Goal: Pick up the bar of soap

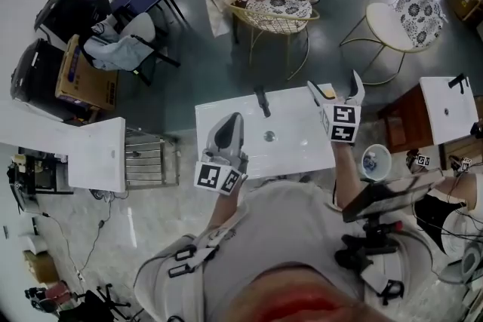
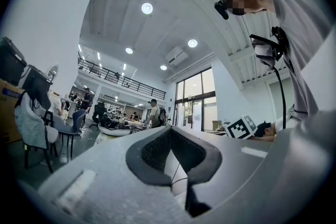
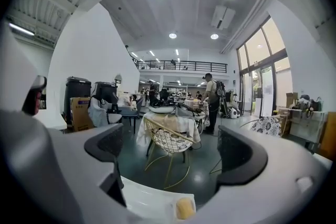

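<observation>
The bar of soap lies untouched on a corner of the white sink; the right gripper hangs just above it, jaws wide and empty; lowering and closing remain, I judge; the left gripper, jaws together on nothing, idles.

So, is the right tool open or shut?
Open: the right tool shows its pads wide apart in its own view, nothing between them; the soap lies lower, untouched.
</observation>
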`<action>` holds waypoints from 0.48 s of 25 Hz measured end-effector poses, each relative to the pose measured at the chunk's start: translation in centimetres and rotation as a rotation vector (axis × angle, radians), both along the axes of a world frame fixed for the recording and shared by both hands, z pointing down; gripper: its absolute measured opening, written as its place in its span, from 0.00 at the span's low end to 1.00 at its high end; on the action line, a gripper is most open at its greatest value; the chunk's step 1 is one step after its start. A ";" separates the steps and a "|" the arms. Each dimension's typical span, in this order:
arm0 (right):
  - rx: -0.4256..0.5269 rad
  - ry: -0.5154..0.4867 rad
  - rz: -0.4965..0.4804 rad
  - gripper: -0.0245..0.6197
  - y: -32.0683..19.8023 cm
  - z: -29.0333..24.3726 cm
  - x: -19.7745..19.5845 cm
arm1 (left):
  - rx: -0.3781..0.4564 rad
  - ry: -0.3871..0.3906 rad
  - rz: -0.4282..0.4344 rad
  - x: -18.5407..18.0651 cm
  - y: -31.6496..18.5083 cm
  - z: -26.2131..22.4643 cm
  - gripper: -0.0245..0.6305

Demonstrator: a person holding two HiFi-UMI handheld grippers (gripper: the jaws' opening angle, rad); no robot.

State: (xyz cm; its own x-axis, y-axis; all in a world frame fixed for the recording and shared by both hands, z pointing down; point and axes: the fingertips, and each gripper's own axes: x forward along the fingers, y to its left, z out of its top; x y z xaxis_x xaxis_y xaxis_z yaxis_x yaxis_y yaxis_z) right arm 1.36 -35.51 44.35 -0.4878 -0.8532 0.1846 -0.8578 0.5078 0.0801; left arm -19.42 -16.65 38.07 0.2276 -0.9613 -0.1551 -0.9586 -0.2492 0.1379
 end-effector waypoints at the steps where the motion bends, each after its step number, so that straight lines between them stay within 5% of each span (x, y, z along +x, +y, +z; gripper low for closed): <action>1: -0.009 0.009 0.012 0.90 -0.7 0.9 0.5 | -0.001 -0.002 0.000 0.0 -0.1 0.1 0.04; 7: -0.086 0.074 0.103 0.82 -2.7 8.2 3.7 | -0.010 -0.010 0.008 -0.2 0.9 0.4 0.04; 12: -0.217 0.157 0.082 0.76 -5.3 17.2 4.7 | -0.008 -0.031 -0.013 -0.4 0.8 0.1 0.04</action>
State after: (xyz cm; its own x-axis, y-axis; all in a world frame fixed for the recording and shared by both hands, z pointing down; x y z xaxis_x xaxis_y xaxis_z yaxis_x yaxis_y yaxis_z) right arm 6.07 -40.79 61.50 -0.3696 -0.8207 0.4357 -0.8824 0.4569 0.1122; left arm -19.86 -15.85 38.15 0.2198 -0.9654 -0.1400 -0.9656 -0.2358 0.1098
